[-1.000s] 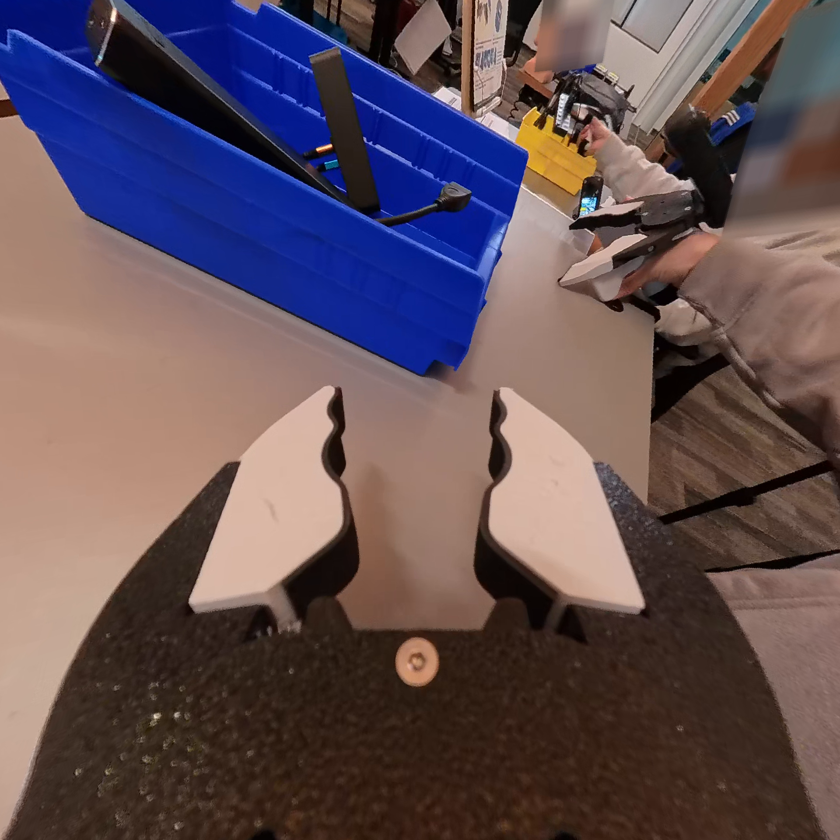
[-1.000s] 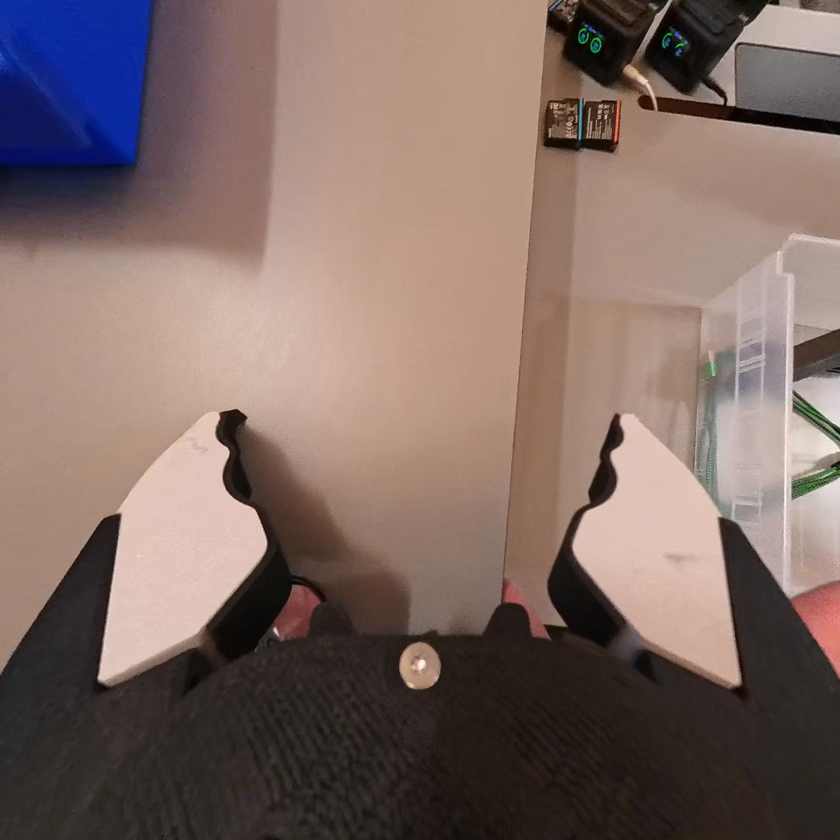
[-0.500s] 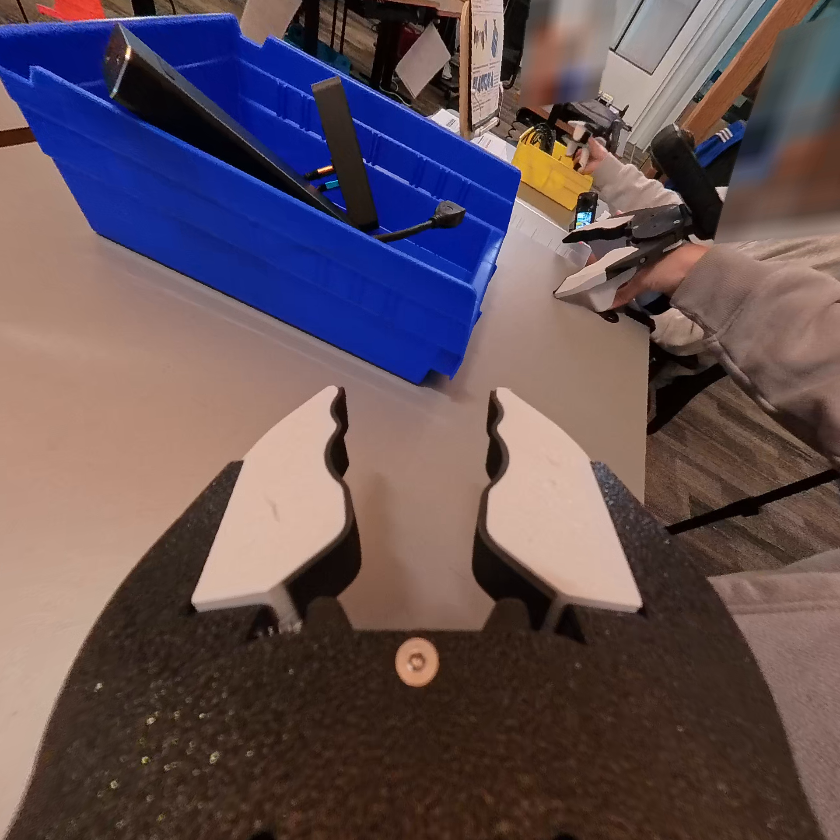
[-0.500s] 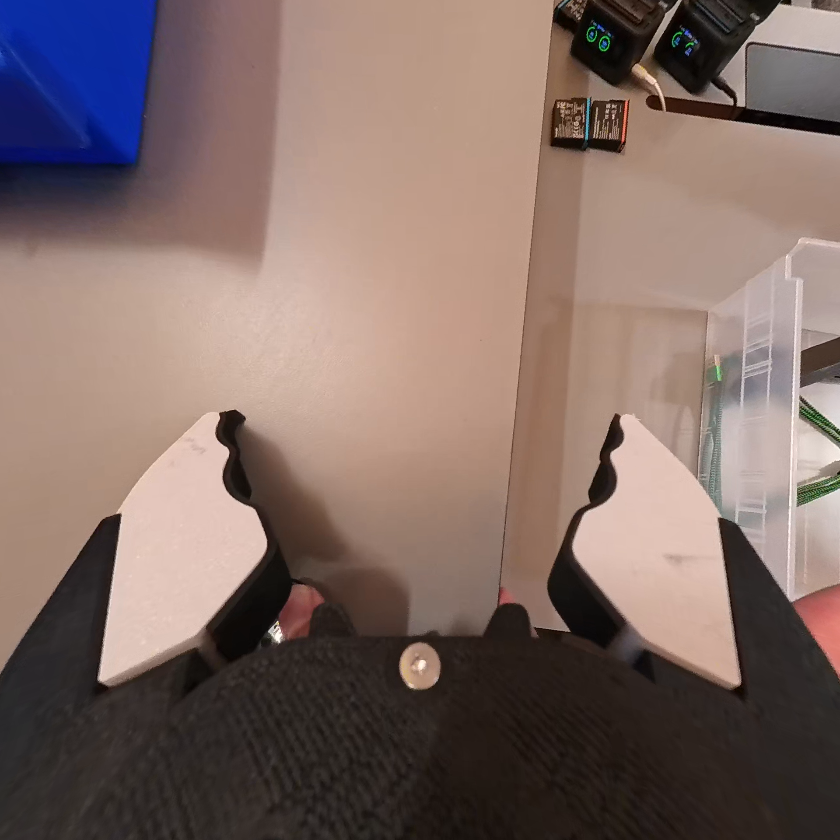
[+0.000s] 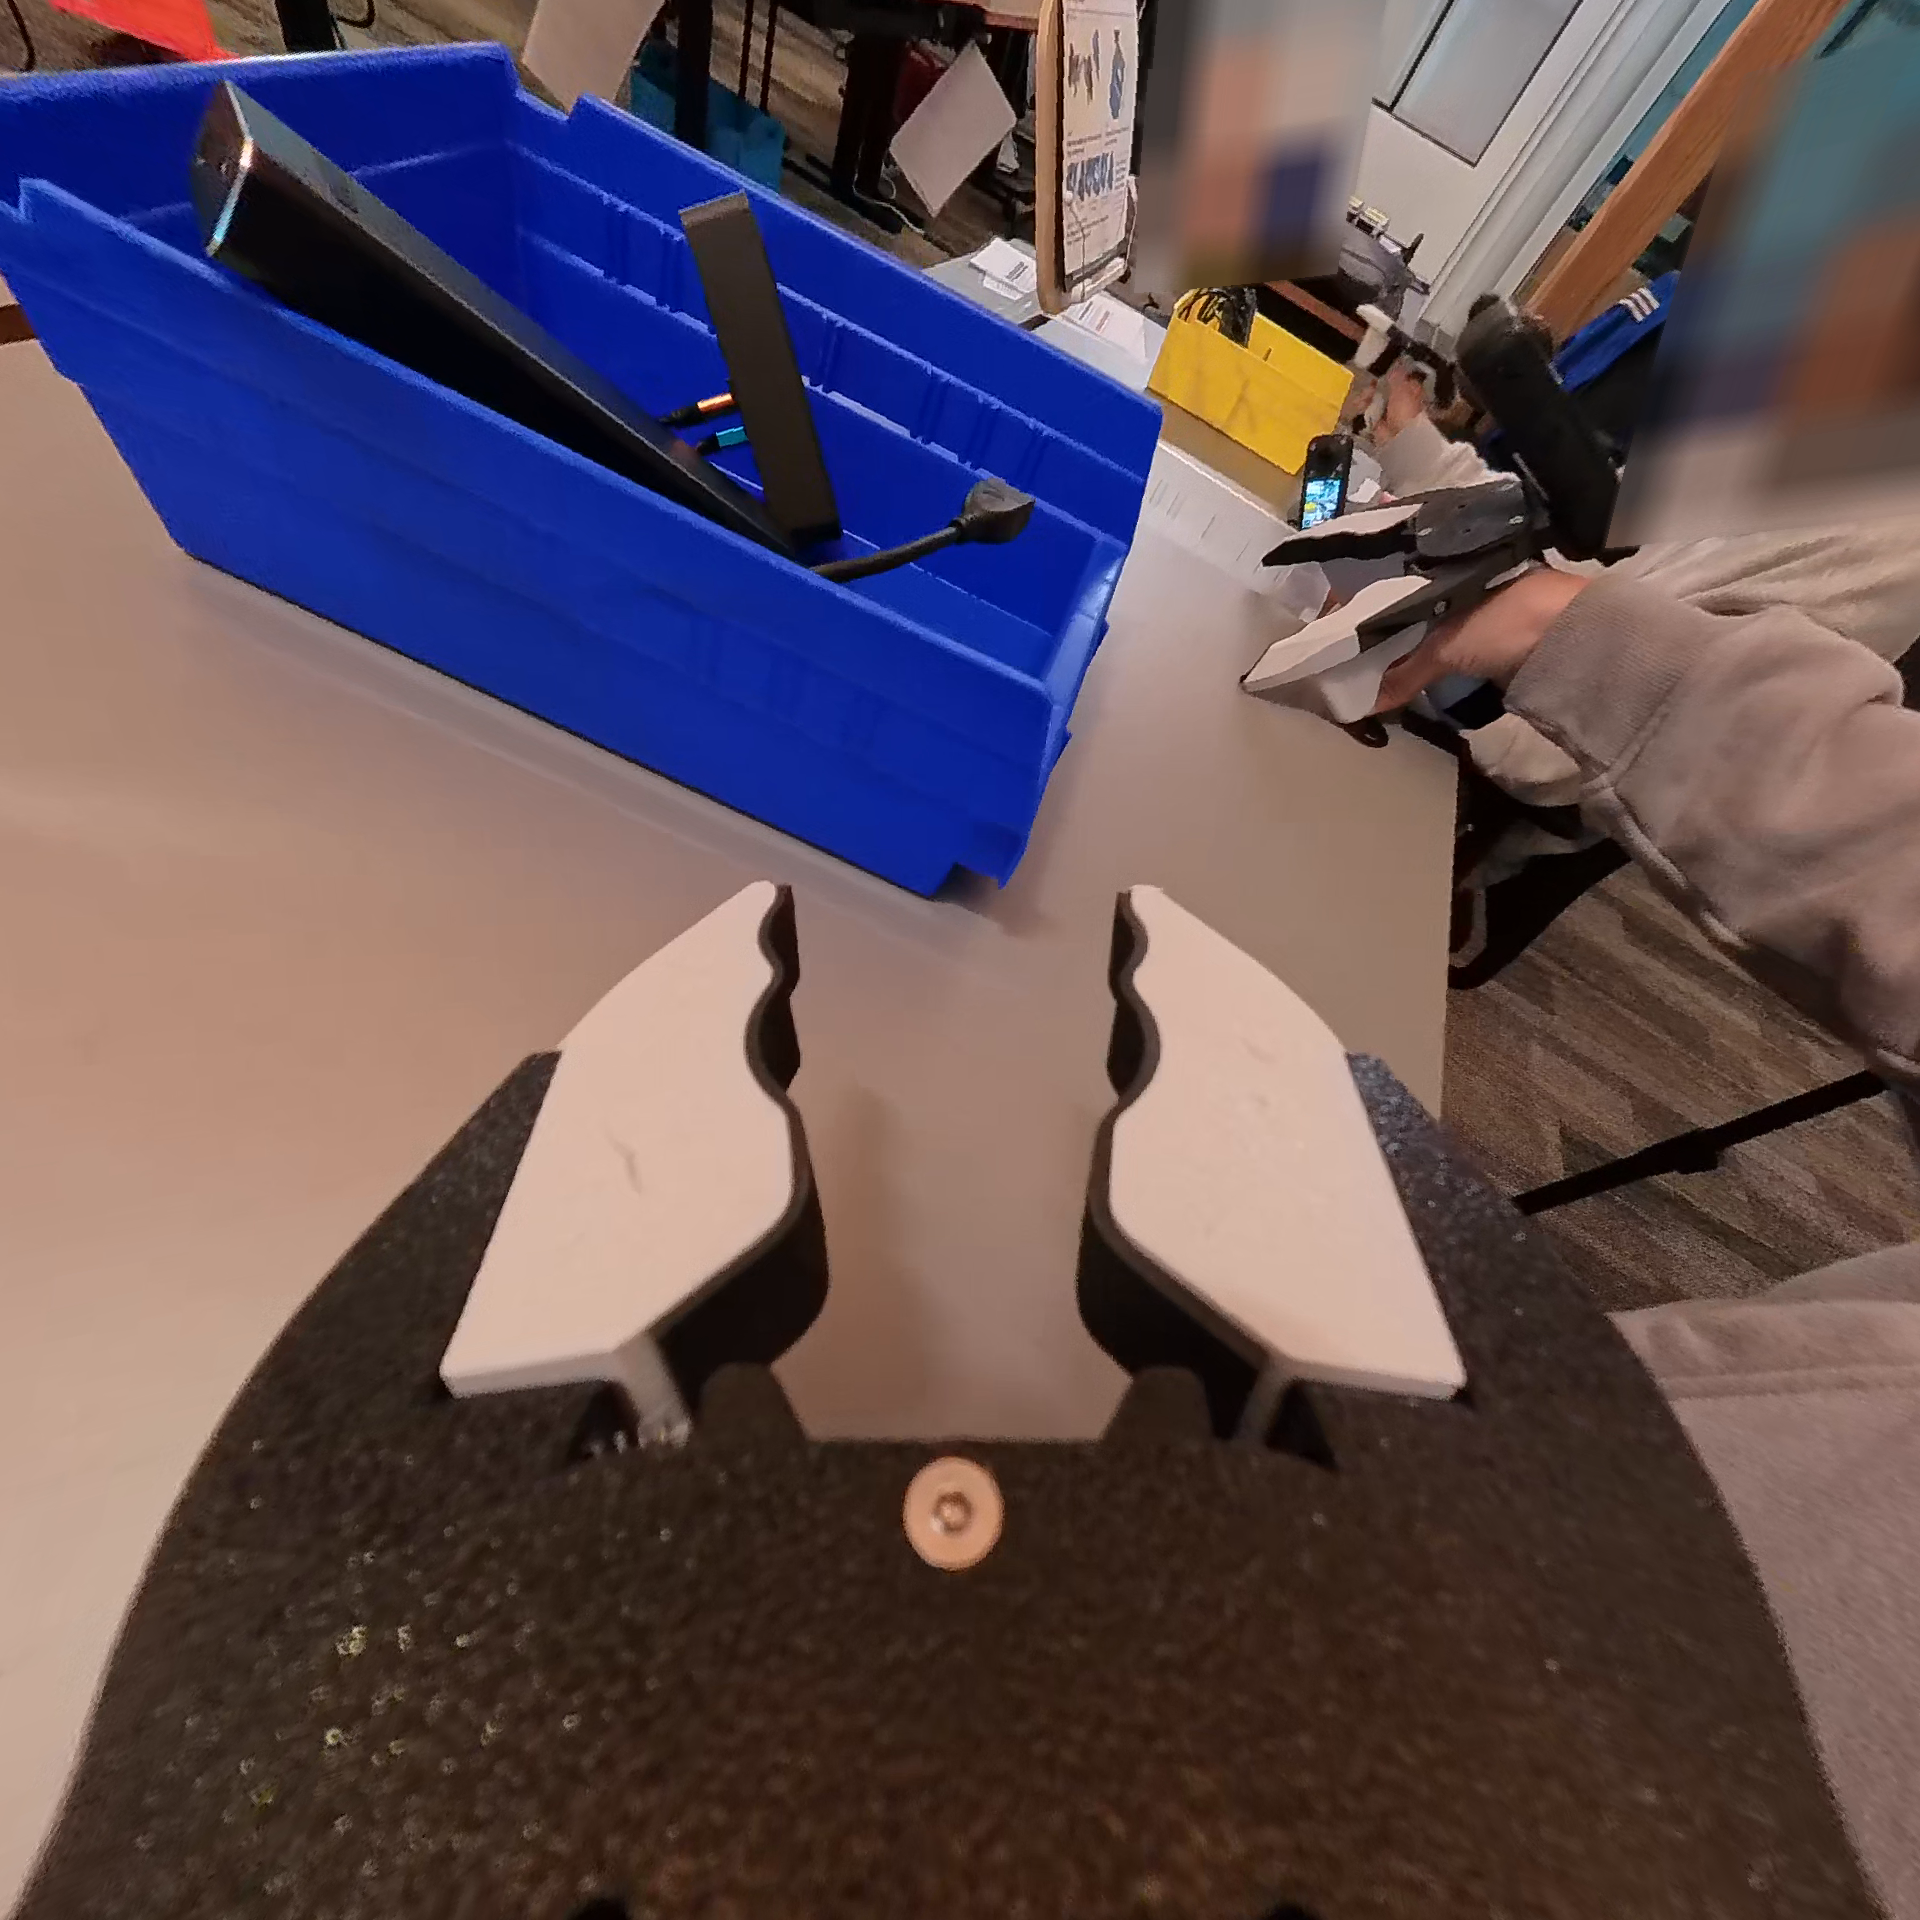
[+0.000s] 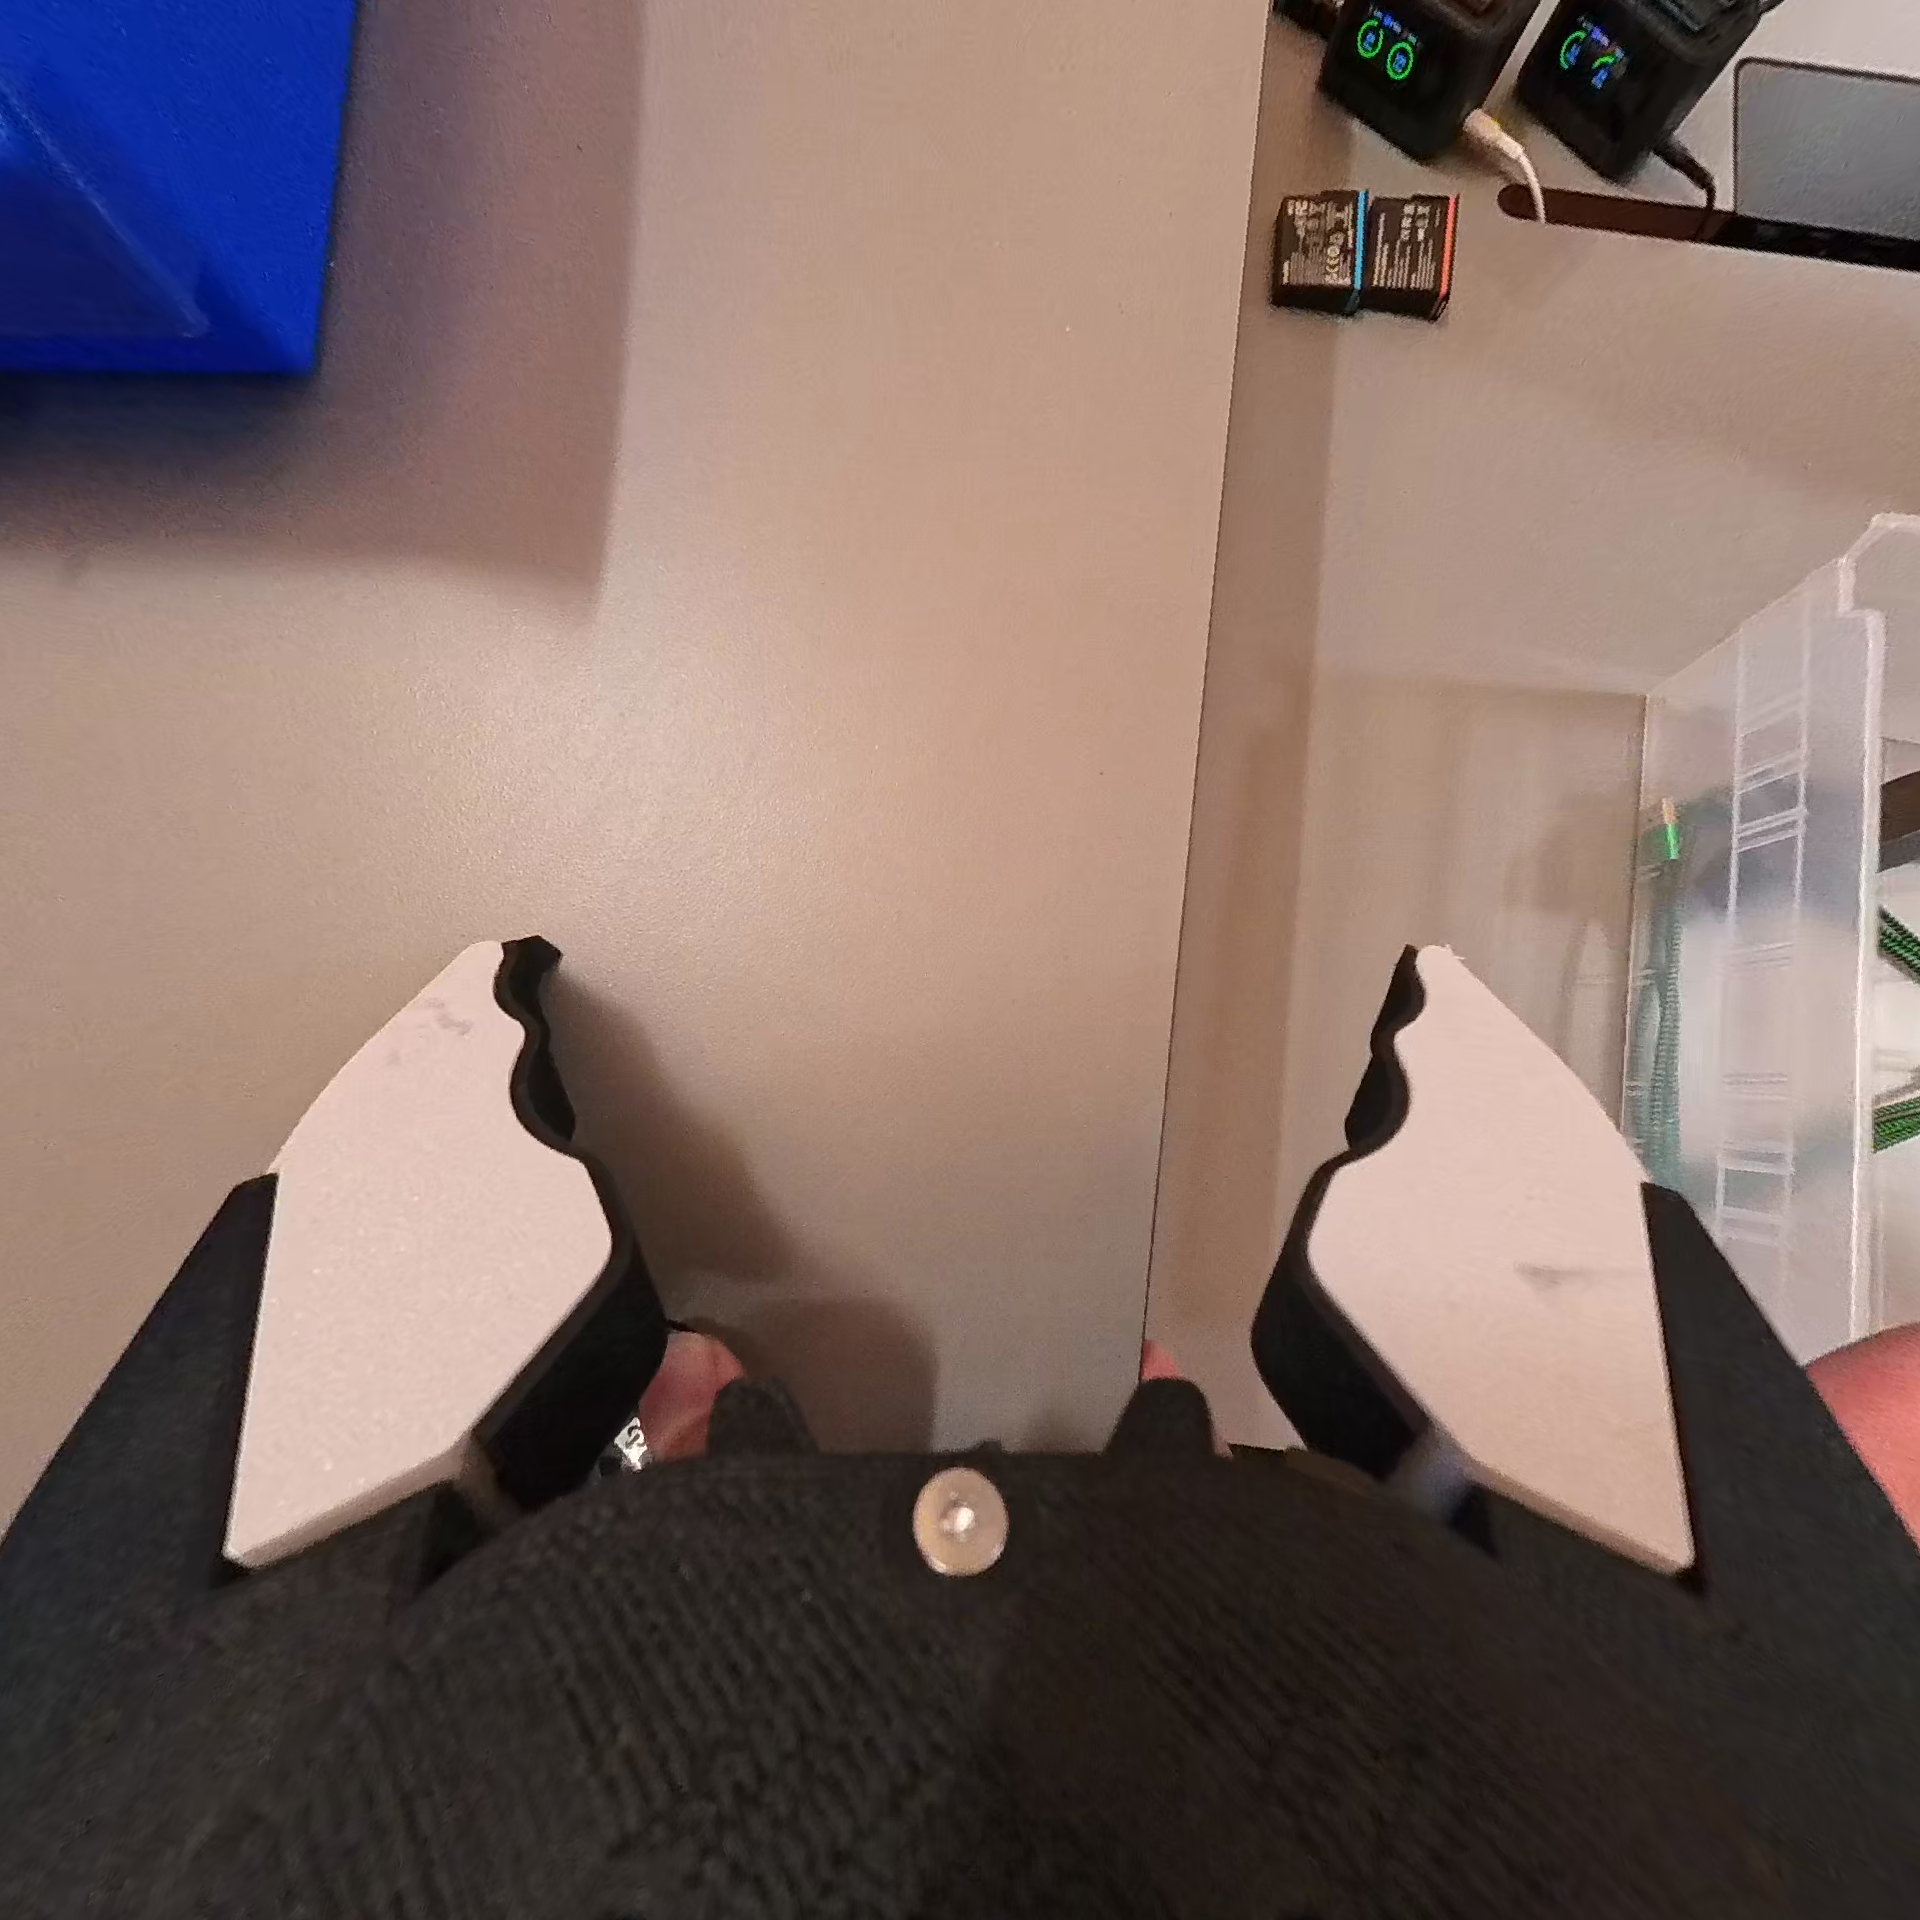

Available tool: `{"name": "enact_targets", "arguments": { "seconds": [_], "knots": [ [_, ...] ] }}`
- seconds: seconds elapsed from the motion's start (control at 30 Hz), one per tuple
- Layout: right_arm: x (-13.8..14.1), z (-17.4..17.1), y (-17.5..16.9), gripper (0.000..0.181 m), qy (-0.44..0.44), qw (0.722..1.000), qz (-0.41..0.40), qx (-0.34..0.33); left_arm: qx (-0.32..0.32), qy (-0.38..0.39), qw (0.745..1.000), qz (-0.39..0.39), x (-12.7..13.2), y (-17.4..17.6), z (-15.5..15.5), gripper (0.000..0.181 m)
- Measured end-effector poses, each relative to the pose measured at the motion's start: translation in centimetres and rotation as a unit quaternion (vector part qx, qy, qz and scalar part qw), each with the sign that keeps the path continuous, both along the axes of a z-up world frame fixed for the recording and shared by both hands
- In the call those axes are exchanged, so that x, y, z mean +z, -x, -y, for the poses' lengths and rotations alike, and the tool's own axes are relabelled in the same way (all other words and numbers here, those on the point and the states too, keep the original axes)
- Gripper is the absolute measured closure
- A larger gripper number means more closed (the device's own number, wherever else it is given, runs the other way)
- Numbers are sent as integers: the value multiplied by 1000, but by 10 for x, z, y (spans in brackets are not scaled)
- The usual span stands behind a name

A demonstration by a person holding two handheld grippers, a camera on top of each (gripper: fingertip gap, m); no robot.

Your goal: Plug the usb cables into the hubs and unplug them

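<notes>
A blue bin [image 5: 582,582] stands on the grey table [image 5: 260,935]. In it lean a long black hub [image 5: 447,332] and a narrower black hub [image 5: 764,374], and a black cable plug [image 5: 997,509] sticks out over its rim. My left gripper [image 5: 951,914] is open and empty, low over the table in front of the bin's near corner. My right gripper [image 6: 971,961] is open wide and empty, pointing down at the table near its right edge; it also shows in the left wrist view [image 5: 1340,613], right of the bin. The bin's corner [image 6: 156,177] shows at top left of the right wrist view.
Beyond the table's right edge [image 6: 1216,727] lies a second surface with two small batteries [image 6: 1361,255], two black chargers [image 6: 1455,52] and a clear plastic bin [image 6: 1787,935] holding green braided cables [image 6: 1652,935]. A yellow bin [image 5: 1247,384] and another person's hand sit in the background.
The left gripper has drawn back and lifted slightly, so the blue bin sits a little lower and farther. The right gripper has drifted slightly; both stay open.
</notes>
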State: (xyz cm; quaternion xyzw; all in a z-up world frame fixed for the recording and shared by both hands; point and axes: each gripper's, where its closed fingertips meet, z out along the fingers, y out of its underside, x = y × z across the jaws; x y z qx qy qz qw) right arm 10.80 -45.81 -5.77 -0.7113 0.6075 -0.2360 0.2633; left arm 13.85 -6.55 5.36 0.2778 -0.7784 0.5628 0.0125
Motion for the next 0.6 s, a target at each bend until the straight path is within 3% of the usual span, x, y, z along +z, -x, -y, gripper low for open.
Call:
{"name": "enact_targets", "arguments": {
  "seconds": [0.03, 0.6],
  "knots": [
    [-1, 0, 0, 36, 0, 1000, 0, 0, -1, 2, 1000, 0, 0, 0, 1, 124],
    [-24, 1, 1, 35, -7, 1000, -5, -2, 1, -22, 999, 29, -10, -11, 33, 128]
  ]
}}
